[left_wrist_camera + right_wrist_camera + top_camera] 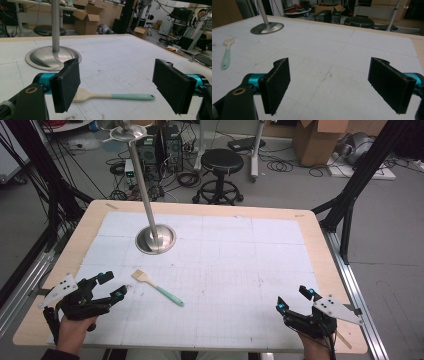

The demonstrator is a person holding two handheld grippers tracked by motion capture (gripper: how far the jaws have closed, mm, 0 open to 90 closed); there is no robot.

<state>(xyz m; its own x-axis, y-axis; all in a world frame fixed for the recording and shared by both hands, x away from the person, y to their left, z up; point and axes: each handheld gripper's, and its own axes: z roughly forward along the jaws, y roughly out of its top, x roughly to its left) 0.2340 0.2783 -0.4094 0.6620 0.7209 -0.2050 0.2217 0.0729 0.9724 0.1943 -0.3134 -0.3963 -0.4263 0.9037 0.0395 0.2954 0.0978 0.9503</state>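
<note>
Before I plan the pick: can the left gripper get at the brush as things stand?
Probably yes. The left gripper stands open close by the brush, which lies flat on the mat with nothing between them.

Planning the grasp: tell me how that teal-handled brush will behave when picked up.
The brush lies flat on the table mat, so it probably won't roll. Its slim handle looks stiff and light; the bristle end may flex. Lying so low, it could skid if the left tongs, open just before it, push rather than pinch.
</note>
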